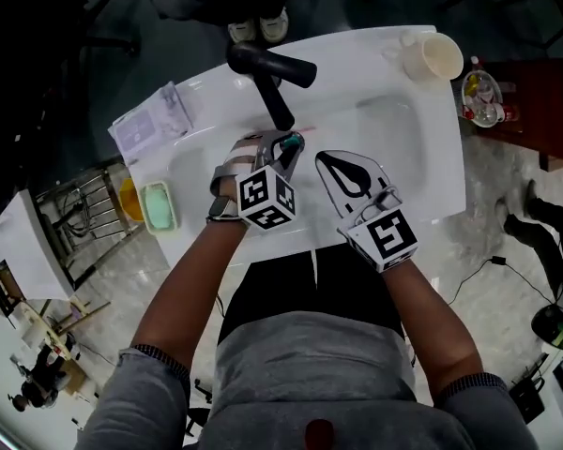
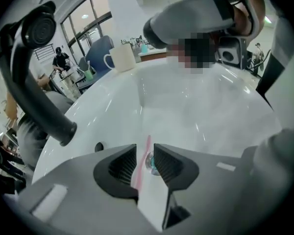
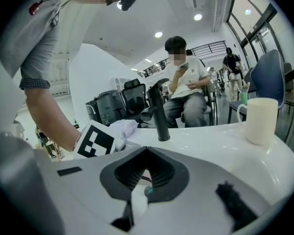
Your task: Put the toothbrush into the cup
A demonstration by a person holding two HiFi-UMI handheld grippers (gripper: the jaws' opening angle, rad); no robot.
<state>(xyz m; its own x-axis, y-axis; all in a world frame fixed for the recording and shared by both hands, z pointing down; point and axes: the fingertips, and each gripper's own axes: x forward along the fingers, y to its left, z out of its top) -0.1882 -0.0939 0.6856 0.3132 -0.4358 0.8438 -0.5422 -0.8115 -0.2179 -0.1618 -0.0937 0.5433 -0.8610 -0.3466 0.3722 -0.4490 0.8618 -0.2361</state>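
The pink toothbrush [image 2: 147, 142] lies flat on the white slope of the basin [image 1: 394, 139]. Its long axis runs straight along the gap of the left tongs [image 2: 145, 155], away from the holder (which end carries the bristles cannot be told). The left tongs stand partly apart, tilted steeply down. The slim handle passes between the ribbed pads with room on both sides, so nothing is clamped. Just right of them, the right tongs [image 3: 146, 150] have their tips together with nothing between them, hovering over the basin's near right side.

The basin takes up most of the bench [image 1: 357, 54], with only a narrow near rim. The black faucet [image 1: 267, 68] rises just beyond the left tongs, its spout overhanging them. At the near left edge sit a green soap dish [image 1: 158, 206] and a paper sheet [image 1: 150, 125]. The cream cup [image 1: 436, 56] stands upright at the far right corner, well apart from the toothbrush, with bare basin between.
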